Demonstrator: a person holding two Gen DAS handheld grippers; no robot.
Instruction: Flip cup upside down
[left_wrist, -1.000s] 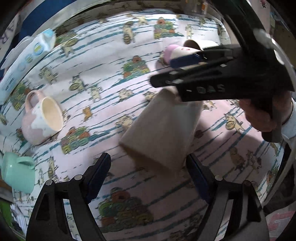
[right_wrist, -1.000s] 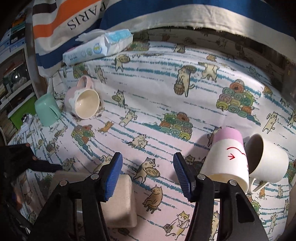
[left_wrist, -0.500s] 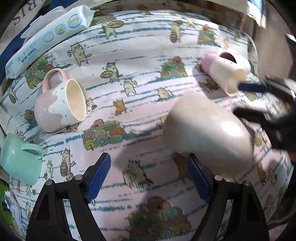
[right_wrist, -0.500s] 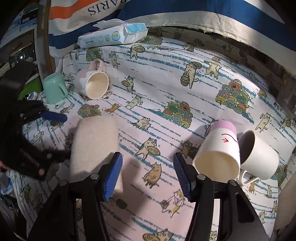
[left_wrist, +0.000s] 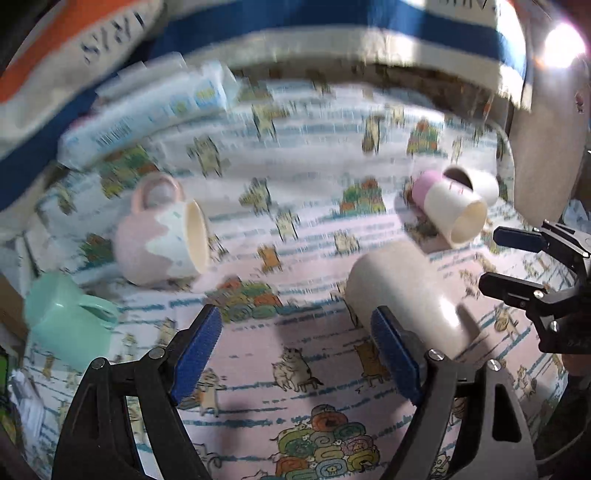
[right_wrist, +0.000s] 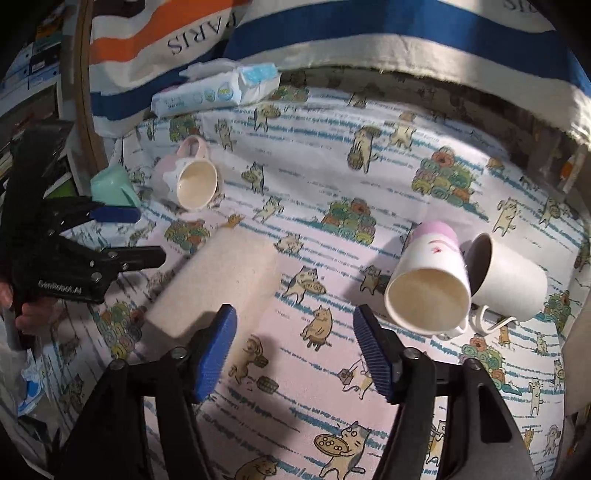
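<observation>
A beige cup (left_wrist: 406, 291) (right_wrist: 218, 280) stands on the cat-print cloth with its closed base upward. My left gripper (left_wrist: 295, 354) is open and empty, with the beige cup just behind its right finger. It also shows in the right wrist view (right_wrist: 129, 236), open, left of the cup. My right gripper (right_wrist: 295, 350) is open and empty, with the cup beyond its left finger. It shows at the right edge of the left wrist view (left_wrist: 517, 262).
A pink-and-white mug (left_wrist: 162, 232) (right_wrist: 190, 177) lies on its side. A mint cup (left_wrist: 62, 317) (right_wrist: 110, 186) sits at the left edge. A pink-topped cup (right_wrist: 430, 280) (left_wrist: 450, 210) and a white mug (right_wrist: 506, 277) lie together at right. A wipes pack (right_wrist: 218, 88) lies at the back.
The beige cup went from tilted in the air to standing on the cloth, base up. Both grippers drew back from it, and the left view swung up toward the back.
</observation>
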